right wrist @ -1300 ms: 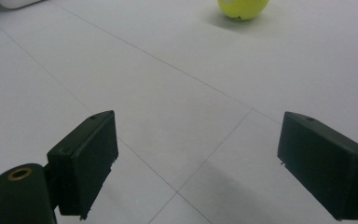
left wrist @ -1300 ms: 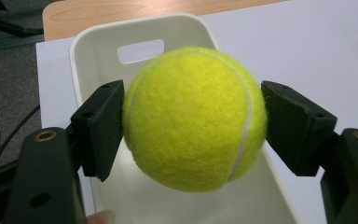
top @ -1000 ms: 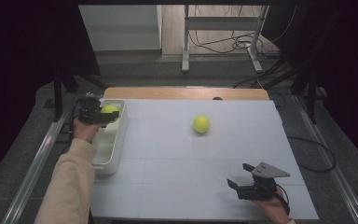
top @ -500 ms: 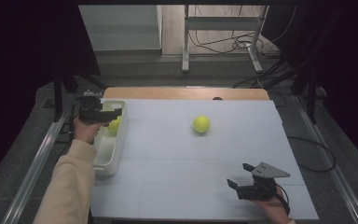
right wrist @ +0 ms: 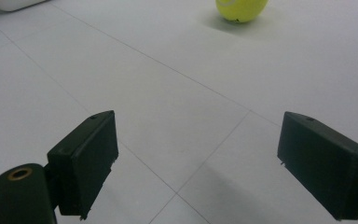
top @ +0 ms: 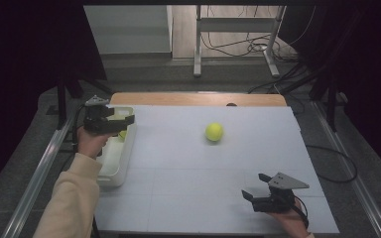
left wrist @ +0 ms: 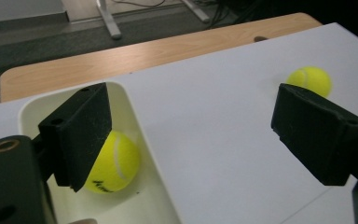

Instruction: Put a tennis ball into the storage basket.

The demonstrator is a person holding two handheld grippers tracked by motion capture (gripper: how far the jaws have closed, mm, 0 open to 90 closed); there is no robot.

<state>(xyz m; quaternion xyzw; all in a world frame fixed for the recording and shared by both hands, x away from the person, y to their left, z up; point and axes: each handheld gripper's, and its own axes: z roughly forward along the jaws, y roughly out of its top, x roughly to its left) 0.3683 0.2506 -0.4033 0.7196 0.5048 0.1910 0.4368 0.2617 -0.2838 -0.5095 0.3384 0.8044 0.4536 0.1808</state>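
Observation:
One yellow tennis ball (top: 214, 132) lies alone on the white table top, also seen far off past the left gripper's jaw (left wrist: 310, 79) and ahead of the right gripper (right wrist: 241, 9). A second tennis ball (left wrist: 114, 161) rests inside the white tray (left wrist: 142, 135) at the table's left edge. My left gripper (top: 128, 120) hovers over the tray's far end, jaws wide open and empty (left wrist: 205, 126), with the ball in the tray (top: 122, 134) just below it. My right gripper (top: 255, 186) sits low near the front right, open with nothing between its jaws (right wrist: 200, 158).
The tray (top: 110, 174) runs along the table's left side; its corner peeks in at the top left of the right gripper view (right wrist: 14, 3). A wooden strip (top: 193, 98) borders the far edge. Metal rails (top: 34, 178) flank the table, and cables (top: 243, 47) lie on the floor beyond.
The left gripper held a tennis ball over the tray, opened, and the ball dropped into the tray. The right gripper and the other ball have not moved.

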